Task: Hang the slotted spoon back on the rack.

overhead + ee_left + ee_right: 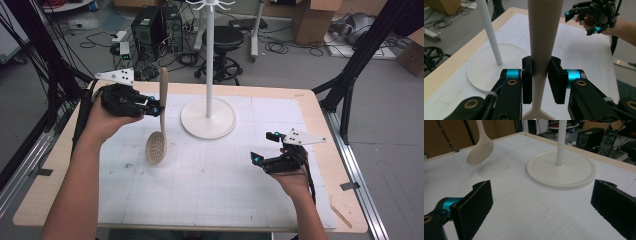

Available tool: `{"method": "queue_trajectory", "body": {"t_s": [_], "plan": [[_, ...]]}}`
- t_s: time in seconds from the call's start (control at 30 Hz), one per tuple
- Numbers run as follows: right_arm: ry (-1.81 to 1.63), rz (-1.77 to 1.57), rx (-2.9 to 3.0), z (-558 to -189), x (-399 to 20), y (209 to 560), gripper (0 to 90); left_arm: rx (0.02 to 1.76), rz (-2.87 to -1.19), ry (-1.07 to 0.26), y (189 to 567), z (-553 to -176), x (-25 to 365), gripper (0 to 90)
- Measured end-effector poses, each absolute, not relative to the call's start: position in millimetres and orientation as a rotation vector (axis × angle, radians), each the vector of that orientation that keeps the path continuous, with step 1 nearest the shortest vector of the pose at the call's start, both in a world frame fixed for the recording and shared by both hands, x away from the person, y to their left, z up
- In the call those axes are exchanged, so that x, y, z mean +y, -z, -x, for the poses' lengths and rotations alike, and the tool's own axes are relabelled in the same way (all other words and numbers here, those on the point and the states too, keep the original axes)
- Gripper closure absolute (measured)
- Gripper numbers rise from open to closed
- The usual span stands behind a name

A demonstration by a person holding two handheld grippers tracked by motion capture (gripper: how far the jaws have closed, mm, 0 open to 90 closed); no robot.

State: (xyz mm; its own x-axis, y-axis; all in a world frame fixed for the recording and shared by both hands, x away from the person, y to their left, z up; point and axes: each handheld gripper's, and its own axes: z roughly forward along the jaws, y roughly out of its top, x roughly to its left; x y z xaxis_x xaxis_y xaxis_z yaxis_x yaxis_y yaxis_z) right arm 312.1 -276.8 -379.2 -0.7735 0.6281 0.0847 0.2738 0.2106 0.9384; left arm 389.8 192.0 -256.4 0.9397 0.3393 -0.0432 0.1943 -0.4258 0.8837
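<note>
Slotted spoon (159, 120) hung from my left gripper (152, 106), its long handle pinched between the two black jaws, which were closed flat against it on either side. The grip sat partway along the handle: in the left gripper view the handle (543, 37) rose wide above the jaws and narrowed below them toward the bowl. From the high view the spoon stood nearly upright, handle end up and the round bowl (156, 148) down, above the white gridded mat (210, 175) on the table (45, 180); I could not tell from there whether the bowl touched it. In the right gripper view the bowl (480, 152) looked lifted clear of the mat, with a faint shadow beneath. The spoon was a pale cream colour all over, its bowl pierced with many small holes. It hung just to the left of a white stand (208, 117), a round flat base with a thin upright pole, and did not touch it. My right gripper (265, 147) was well apart from the spoon, low over the right part of the mat, its jaws spread wide with nothing between them.
</note>
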Motion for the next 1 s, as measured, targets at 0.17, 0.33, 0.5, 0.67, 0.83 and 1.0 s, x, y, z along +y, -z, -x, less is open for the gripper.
{"method": "queue_trajectory", "body": {"t_s": [0.17, 0.33, 0.5, 0.67, 0.83, 1.0], "plan": [[-1.584, -0.844, 2.173, -313, -278, 379, 3.1, 0.368, -2.015, -0.172, 245, -396, 190, 74.6], [-1.583, -0.844, 2.176, -312, -277, 379, 3.0, 0.361, -2.012, -0.183, 234, -401, 185, 74.7], [-1.585, -0.842, 2.174, -312, -277, 379, 3.0, 0.344, -1.997, -0.171, 224, -407, 179, 74.6], [-1.587, -0.843, 2.168, -313, -278, 379, 3.0, 0.343, -1.987, -0.187, 209, -413, 174, 74.6], [-1.589, -0.845, 2.169, -313, -279, 380, 3.1, 0.338, -2.0, -0.209, 193, -421, 169, 74.6], [-1.592, -0.853, 2.17, -314, -280, 381, 3.0, 0.351, -2.015, -0.231, 176, -429, 163, 74.6]]}}
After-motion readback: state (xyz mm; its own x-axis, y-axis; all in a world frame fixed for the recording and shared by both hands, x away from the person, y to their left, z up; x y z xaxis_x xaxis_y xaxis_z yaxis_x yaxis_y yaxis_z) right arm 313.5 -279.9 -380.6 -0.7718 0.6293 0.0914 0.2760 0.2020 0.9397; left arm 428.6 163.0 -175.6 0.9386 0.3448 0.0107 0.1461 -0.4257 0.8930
